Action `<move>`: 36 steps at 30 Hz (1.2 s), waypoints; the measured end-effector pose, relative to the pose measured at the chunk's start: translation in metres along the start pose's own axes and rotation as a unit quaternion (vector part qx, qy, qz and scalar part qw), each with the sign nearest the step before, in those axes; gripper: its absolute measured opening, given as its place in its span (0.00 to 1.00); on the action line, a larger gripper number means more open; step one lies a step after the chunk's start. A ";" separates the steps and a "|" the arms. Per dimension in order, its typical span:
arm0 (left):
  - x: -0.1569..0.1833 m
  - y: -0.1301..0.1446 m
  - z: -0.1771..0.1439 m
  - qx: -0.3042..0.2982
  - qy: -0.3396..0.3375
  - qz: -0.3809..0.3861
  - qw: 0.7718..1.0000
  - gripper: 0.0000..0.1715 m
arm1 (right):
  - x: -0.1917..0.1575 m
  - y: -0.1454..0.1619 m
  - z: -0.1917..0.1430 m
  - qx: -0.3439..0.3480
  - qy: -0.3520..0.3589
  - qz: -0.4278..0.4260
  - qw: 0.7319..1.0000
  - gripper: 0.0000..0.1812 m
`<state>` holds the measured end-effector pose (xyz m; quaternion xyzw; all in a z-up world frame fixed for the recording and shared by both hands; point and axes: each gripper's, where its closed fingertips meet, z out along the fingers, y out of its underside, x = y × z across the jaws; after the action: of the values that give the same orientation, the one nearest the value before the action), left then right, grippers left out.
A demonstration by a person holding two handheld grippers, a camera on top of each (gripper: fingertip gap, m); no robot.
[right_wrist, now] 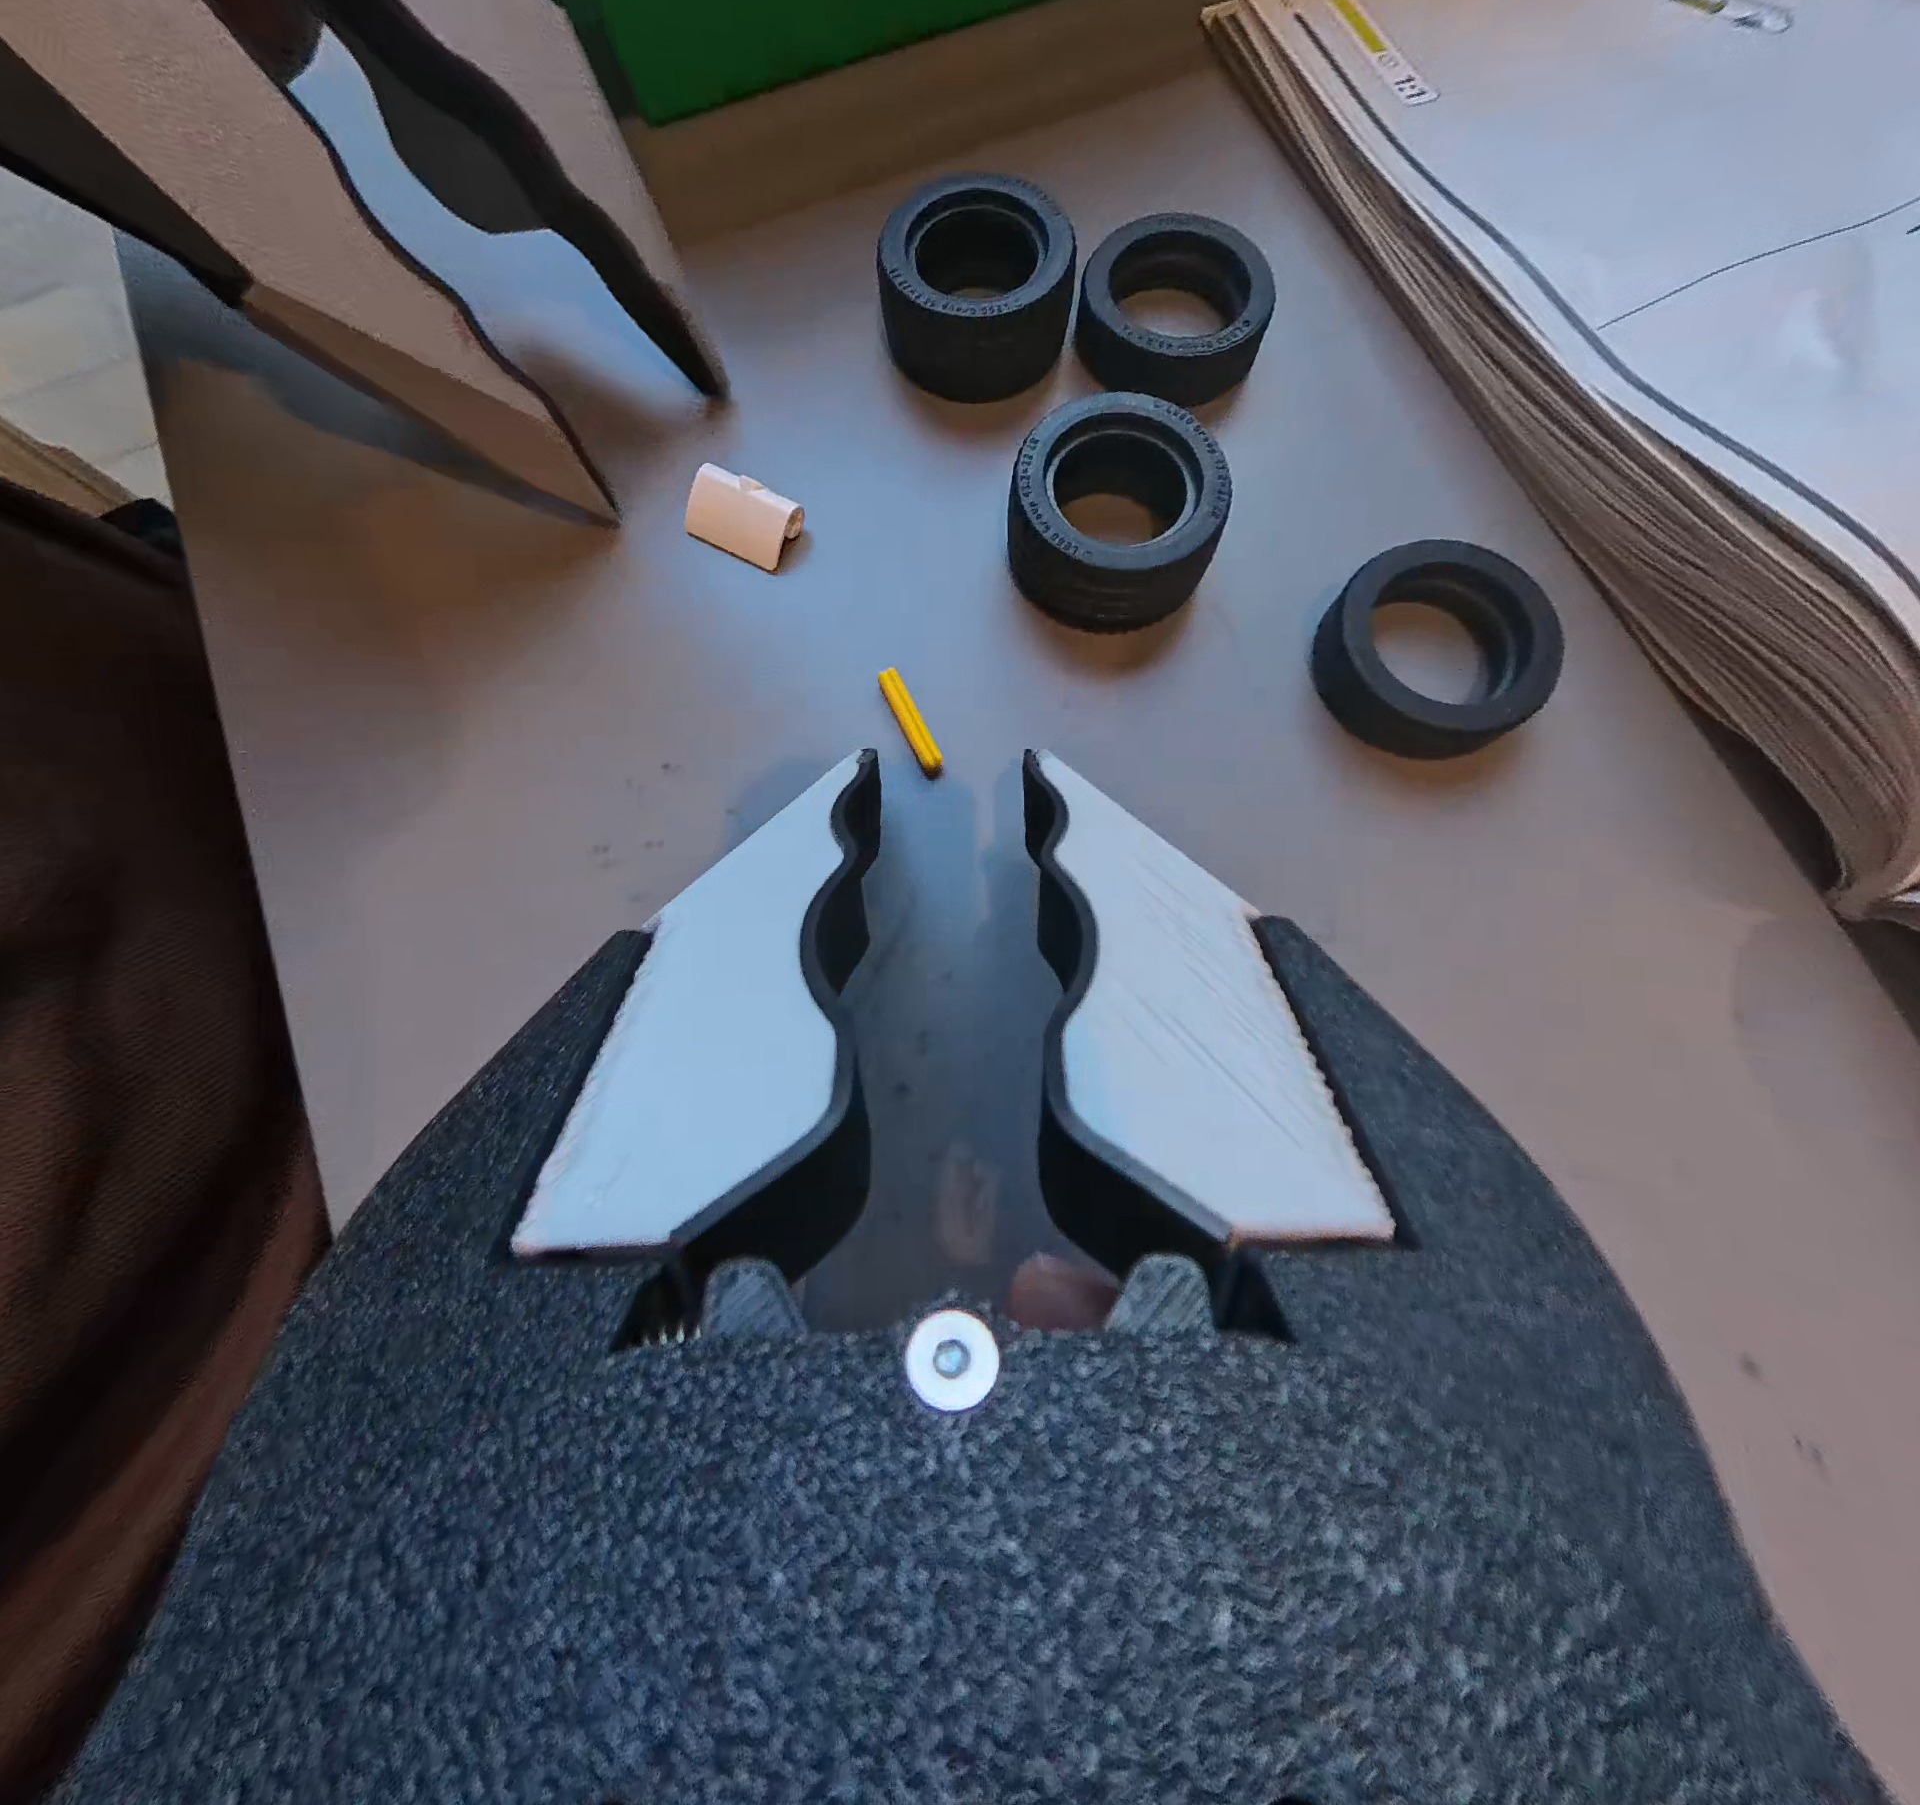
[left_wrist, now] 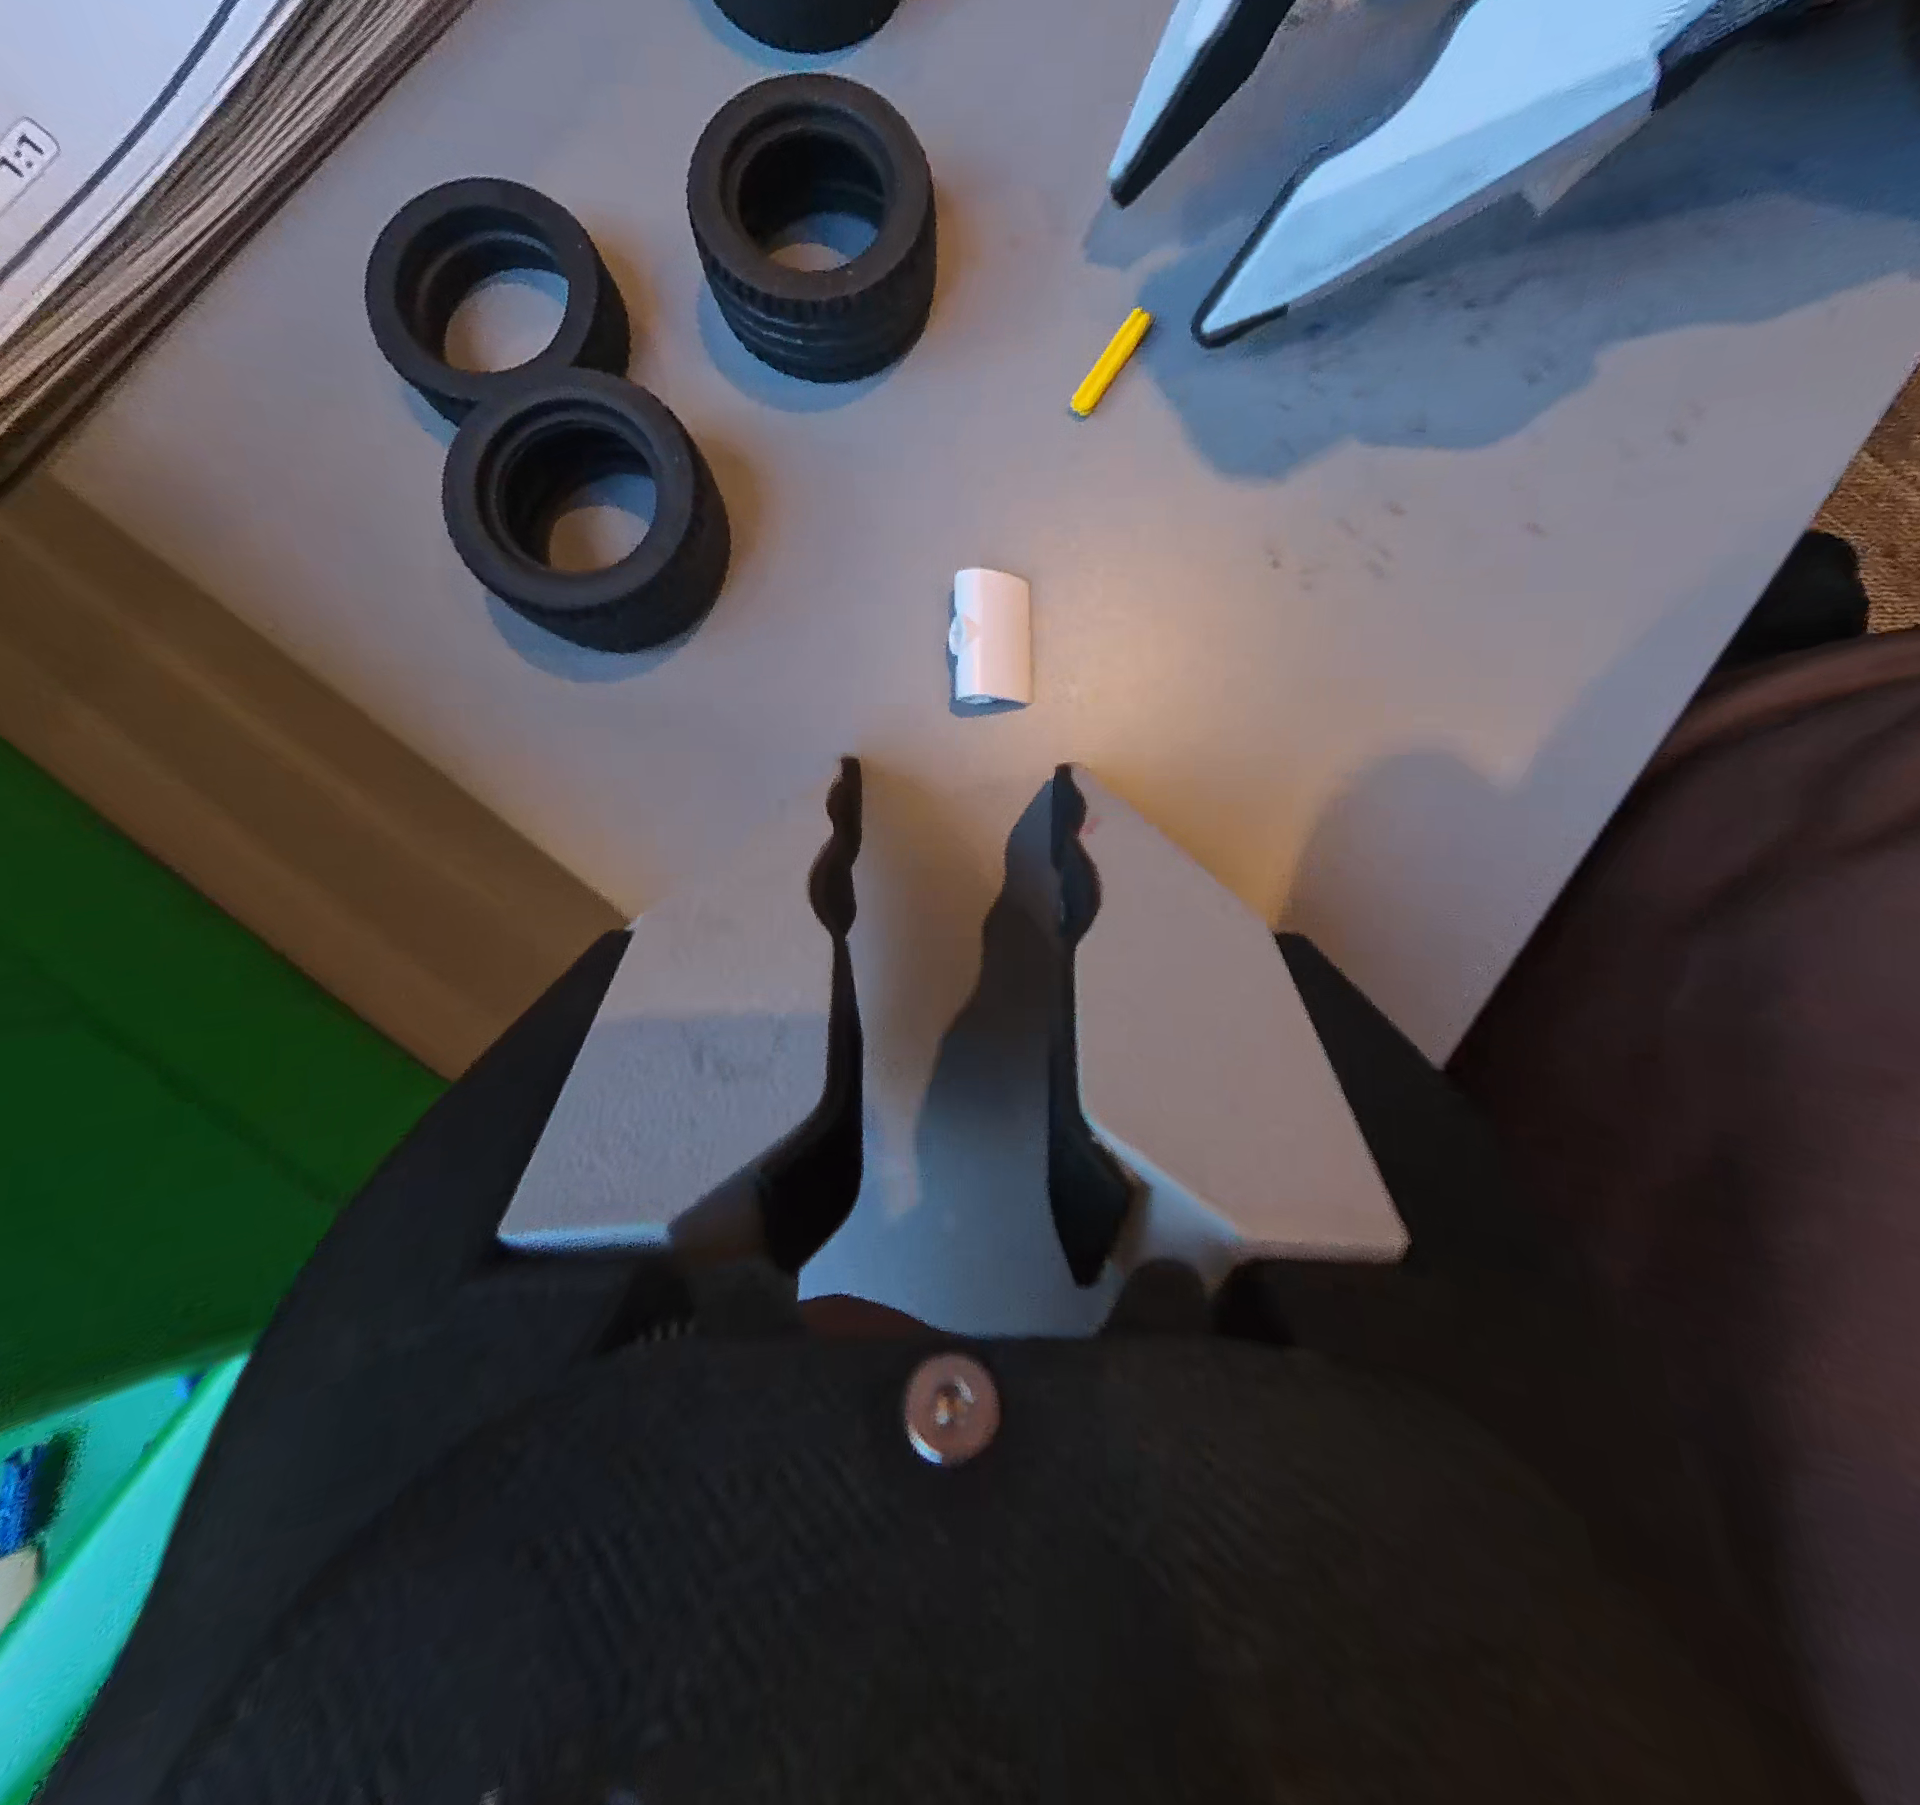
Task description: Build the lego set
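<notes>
Yellow axle pin (right_wrist: 910, 720) just beyond right gripper (right_wrist: 951, 768), jaws apart; white piece (left_wrist: 991, 640) before left gripper (left_wrist: 956, 781), likewise apart.

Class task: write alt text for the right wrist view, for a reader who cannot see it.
The open right gripper points at a small yellow axle on a grey table. Beyond lie a white piece, four black tyres and an instruction booklet.
</notes>
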<state>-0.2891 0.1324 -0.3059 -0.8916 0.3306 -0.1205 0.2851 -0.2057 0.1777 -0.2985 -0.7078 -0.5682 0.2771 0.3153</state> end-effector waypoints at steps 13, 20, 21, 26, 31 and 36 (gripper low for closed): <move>0.001 -0.003 0.002 0.014 0.031 0.020 0.999 0.21 | -0.011 -0.011 0.006 0.013 -0.043 -0.012 0.999 0.11; 0.042 -0.006 0.002 0.012 0.111 0.029 0.993 0.22 | -0.029 -0.021 0.015 0.015 -0.058 -0.039 0.997 0.11; 0.043 -0.006 0.002 0.015 0.109 0.029 0.994 0.22 | -0.031 -0.021 0.015 0.016 -0.062 -0.037 0.997 0.11; 0.022 -0.002 -0.002 0.026 0.068 -0.024 0.997 0.19 | -0.038 -0.022 0.017 0.014 -0.062 -0.029 0.998 0.12; 0.003 -0.007 0.002 0.038 0.031 -0.042 0.998 0.22 | -0.047 -0.027 0.020 0.022 -0.059 -0.018 0.998 0.13; 0.036 -0.021 0.010 0.038 0.105 -0.047 0.993 0.21 | -0.034 -0.020 0.007 0.020 -0.032 -0.005 0.999 0.13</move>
<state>-0.2475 0.1258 -0.3006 -0.8773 0.3114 -0.2389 0.2762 -0.2301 0.1485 -0.2863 -0.6893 -0.5759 0.3094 0.3122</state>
